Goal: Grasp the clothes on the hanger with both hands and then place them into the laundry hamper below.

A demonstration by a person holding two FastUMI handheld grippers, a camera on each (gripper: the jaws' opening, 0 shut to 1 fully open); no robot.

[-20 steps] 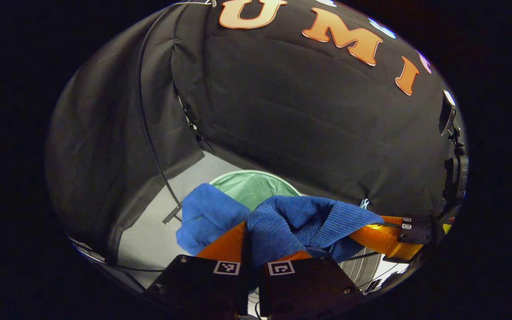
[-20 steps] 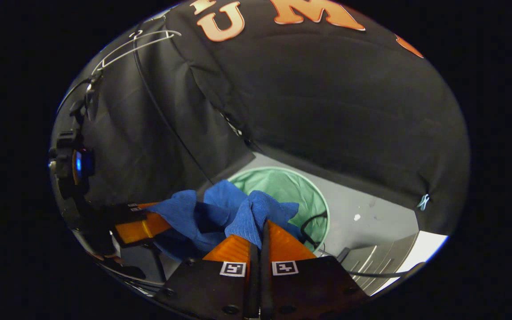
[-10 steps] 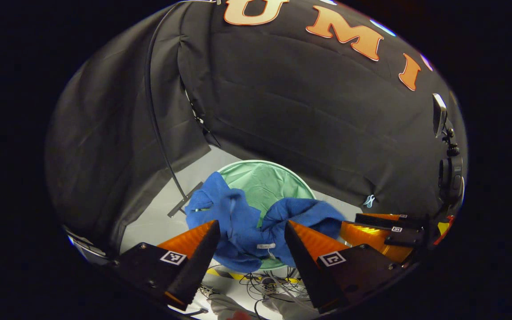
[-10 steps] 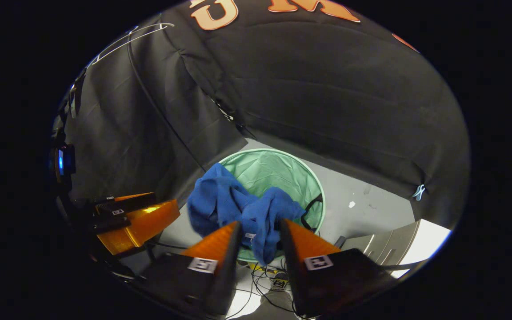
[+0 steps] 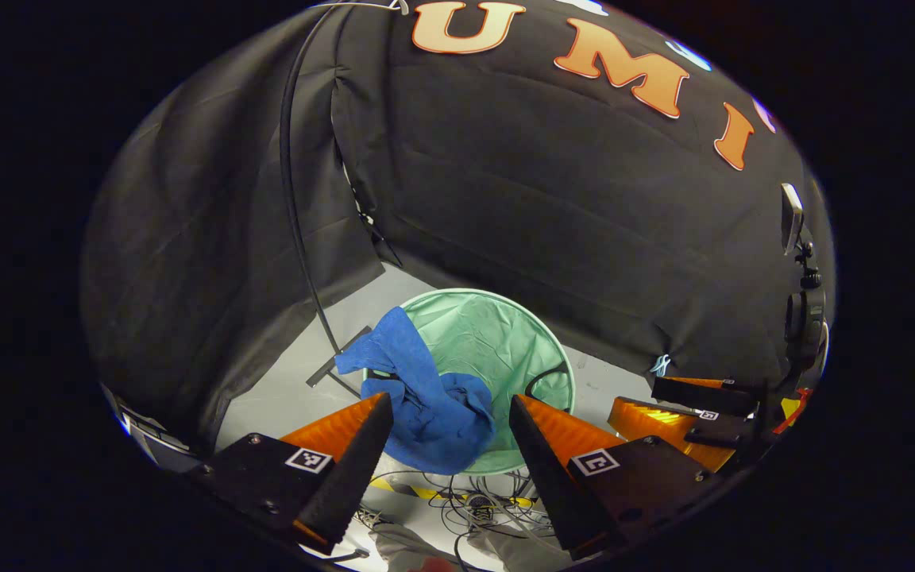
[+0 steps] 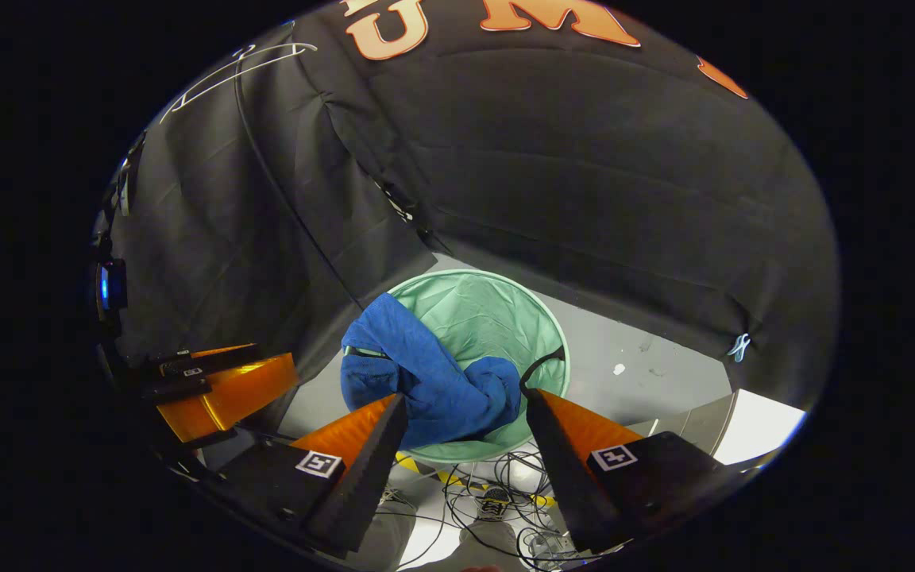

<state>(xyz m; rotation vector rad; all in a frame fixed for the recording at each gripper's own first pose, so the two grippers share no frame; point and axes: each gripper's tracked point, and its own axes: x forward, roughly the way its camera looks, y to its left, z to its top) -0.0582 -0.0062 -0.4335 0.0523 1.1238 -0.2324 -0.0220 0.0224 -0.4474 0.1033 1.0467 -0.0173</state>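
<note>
**Blue garment lies in the hamper, both grippers spread wide above it**

Black cloth walls [image 5: 505, 206] close in the booth on two sides and meet at a corner, with a pale grey floor [image 5: 283, 389] below. On that floor, near the corner, stands the round laundry hamper [image 5: 505, 334] with its light green lining.

In the left gripper view the blue clothes [image 5: 426, 405] lie bunched inside the hamper — one fold draped up and over the rim on its left side, the rest heaped against the near wall. The left gripper [image 5: 449, 413] hangs above the hamper with its two orange fingers spread wide apart, nothing between them and no cloth touching either one. Off to the right in the same view sits the other gripper, its orange fingers also apart.

In the right gripper view the clothes [image 6: 426, 373] show the same way: draped over the left rim of the hamper [image 6: 497, 310] and piled inside. The right gripper [image 6: 465, 413] is likewise wide open and empty above it. A black handle loop [image 6: 541, 365] curves up from the rim on the right. A tangle of cables [image 6: 489, 492] lies on the floor — just in front of the hamper.
</note>
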